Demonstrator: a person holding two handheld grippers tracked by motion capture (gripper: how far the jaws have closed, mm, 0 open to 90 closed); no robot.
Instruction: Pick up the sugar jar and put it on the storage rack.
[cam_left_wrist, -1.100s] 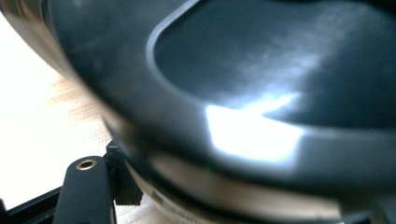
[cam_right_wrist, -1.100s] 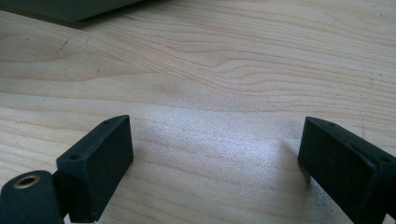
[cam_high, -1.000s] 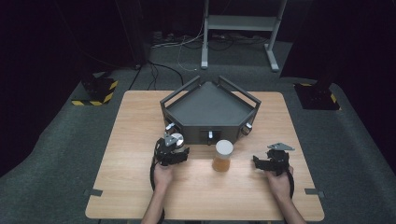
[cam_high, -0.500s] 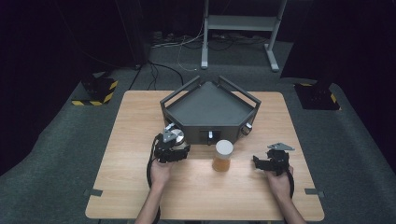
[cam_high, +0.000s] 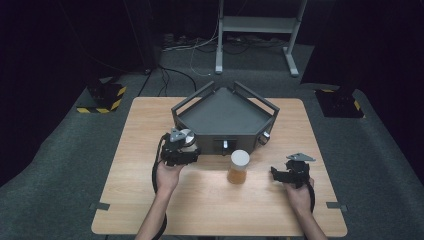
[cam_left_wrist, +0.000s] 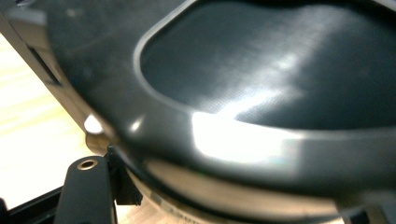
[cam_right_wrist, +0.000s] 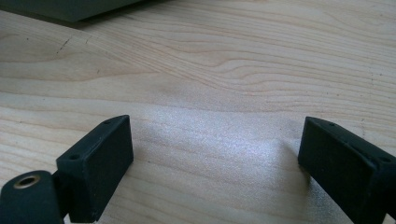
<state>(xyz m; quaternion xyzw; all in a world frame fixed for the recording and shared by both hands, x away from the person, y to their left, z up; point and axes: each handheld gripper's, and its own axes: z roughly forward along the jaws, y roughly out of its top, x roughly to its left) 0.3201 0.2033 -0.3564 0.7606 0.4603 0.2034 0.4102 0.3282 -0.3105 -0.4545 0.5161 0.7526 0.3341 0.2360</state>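
While blurred, left hand-held gripper (cam_high: 179, 146) seemingly clasps pan (cam_left_wrist: 261, 84).

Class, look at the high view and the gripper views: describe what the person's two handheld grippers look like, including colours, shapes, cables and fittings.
Both are black. The left gripper and right gripper each carry a grey three-cornered plate on top, and a black cable loops back along each forearm. The right gripper's jaws end in blocky black pads with small screw holes.

A pale wooden table (cam_high: 150, 200) is showing fine grain. The tray (cam_high: 225, 112) is looking dark grey. The jar (cam_high: 238, 172) is glowing amber under a white lid (cam_high: 239, 157). Both grippers' jaws are showing black.
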